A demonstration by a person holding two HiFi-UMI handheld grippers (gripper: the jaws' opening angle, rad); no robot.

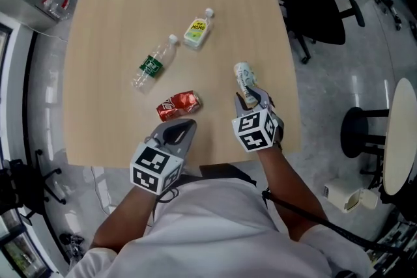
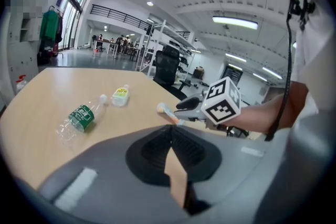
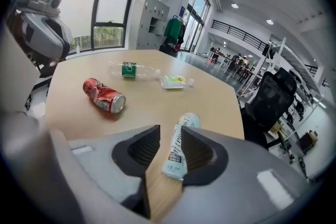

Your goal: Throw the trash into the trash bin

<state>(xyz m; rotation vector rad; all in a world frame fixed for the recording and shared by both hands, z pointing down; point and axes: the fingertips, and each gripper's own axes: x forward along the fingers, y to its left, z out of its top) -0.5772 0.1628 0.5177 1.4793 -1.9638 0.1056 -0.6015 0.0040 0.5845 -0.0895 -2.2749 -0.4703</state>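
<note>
Right gripper point(image 3: 170, 129) is open low over the bench point(image 3: 147, 105), tube point(image 3: 176, 153) loose between its jaws, leaning on one. Left gripper point(image 2: 170, 128) is closed and empty, near the can point(image 1: 178, 105).

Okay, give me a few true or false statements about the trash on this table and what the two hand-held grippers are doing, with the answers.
1. The red can lies on the table just ahead of the left hand-held gripper. True.
2. The right hand-held gripper is shut and empty. False: its jaws stand apart with the white tube between them.
3. The green-label bottle stands upright. False: it lies on its side.
4. The left hand-held gripper grips the red can. False: its jaws are together with nothing between them.
5. The yellow-label bottle lies farther from the person than the red can. True.
</note>
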